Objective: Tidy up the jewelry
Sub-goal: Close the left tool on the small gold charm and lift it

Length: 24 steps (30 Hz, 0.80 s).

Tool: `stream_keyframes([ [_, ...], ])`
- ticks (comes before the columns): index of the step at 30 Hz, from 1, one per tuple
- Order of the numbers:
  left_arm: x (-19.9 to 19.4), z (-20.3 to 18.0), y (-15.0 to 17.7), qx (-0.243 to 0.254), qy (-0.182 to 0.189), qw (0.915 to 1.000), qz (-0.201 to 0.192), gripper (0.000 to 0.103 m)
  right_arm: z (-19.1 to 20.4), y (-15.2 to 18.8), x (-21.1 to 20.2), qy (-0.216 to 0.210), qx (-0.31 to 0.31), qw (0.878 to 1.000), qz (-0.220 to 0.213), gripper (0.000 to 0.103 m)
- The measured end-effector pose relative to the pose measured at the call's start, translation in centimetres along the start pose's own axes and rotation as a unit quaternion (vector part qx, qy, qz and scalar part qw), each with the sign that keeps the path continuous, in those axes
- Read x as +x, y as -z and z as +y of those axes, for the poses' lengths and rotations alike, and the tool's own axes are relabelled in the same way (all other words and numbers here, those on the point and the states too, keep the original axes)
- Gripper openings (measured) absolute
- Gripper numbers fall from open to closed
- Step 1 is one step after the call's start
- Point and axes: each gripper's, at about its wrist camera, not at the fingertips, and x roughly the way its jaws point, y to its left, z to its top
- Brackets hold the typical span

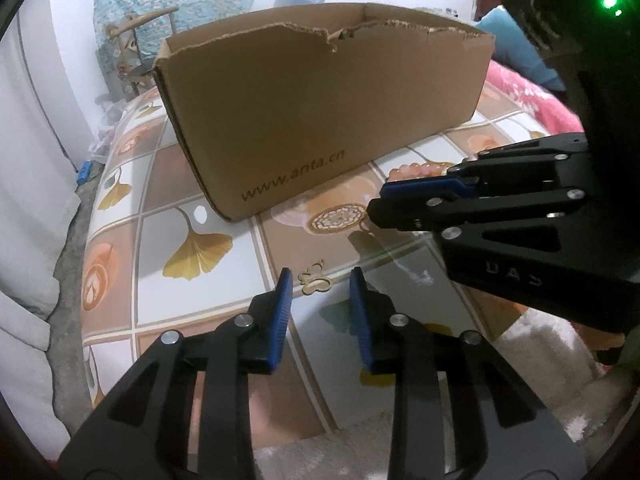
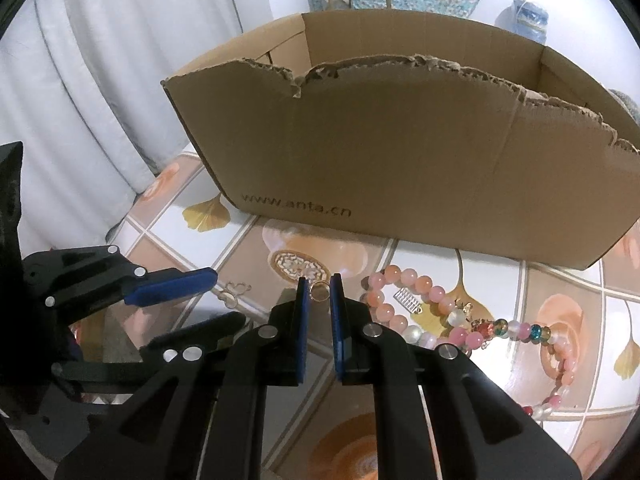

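**Jewelry loose on patterned cloth in front of torn box**

A small gold ring (image 2: 319, 291) stands between the right gripper's (image 2: 319, 286) fingertips, whether pinched cannot be told. A thin gold butterfly charm (image 1: 315, 279) lies flat on the cloth just ahead of the left gripper's tips. A bracelet of pink and peach beads (image 2: 394, 294) curls to the right of the ring, a little silver comb-like piece (image 2: 409, 300) inside its loop. A second strand (image 2: 520, 330), pink, white and multicoloured beads, trails further right. The cardboard box (image 2: 400, 168) stands upright behind, top edge ragged.
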Motion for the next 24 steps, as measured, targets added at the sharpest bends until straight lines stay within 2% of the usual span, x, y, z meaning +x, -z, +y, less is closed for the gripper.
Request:
stream_keyframes([
  [4,0.2,0.0,-0.1,-0.005,-0.004,1.0000,0.001,0.028,-0.3,0.0,0.1,-0.003,0.005,1.000,0.002,0.011],
  [10,0.3,-0.1,-0.2,-0.002,-0.003,1.0000,0.001,0.013,-0.7,0.0,0.1,-0.007,0.010,1.000,0.001,0.011],
  [16,0.2,-0.1,-0.2,-0.003,-0.008,1.0000,-0.001,0.011,-1.0,0.1,0.1,-0.011,0.013,1.000,0.000,0.011],
  [18,0.2,0.0,-0.2,-0.004,-0.010,0.9999,-0.002,0.000,-1.1,0.1,0.0,-0.011,0.013,1.000,-0.002,0.011],
  [24,0.2,0.2,-0.2,-0.005,-0.008,1.0000,0.001,0.000,-1.2,0.1,-0.2,-0.013,0.014,1.000,-0.003,0.011],
])
